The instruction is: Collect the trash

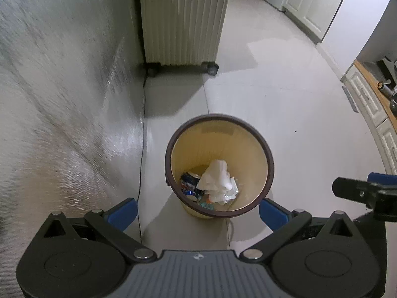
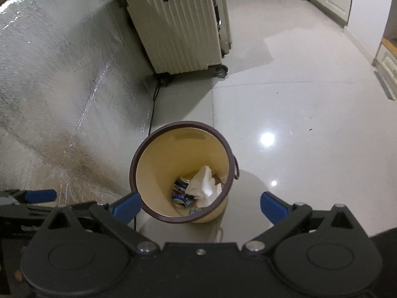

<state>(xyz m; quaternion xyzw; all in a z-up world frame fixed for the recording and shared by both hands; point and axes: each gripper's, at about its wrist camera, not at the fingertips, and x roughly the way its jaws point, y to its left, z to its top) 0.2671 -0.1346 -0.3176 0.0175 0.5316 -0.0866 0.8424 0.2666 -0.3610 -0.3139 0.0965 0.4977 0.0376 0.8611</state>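
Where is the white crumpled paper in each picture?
Left wrist view: the white crumpled paper lies inside the yellow trash bin, lower centre, right of the blue cans.
Right wrist view: same paper inside the bin, centre-left of the picture.
Shared landmark: the cream ribbed suitcase standing behind the bin.

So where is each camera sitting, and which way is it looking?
Left wrist: sits on the left hand-held gripper, looks down at the yellow bin; its open blue fingers show, and the right hand-held gripper at the edge.
Right wrist: sits on the right hand-held gripper, looks down at the bin from further right; open fingers show.
Both share the bin, white tissue, cans, suitcase.
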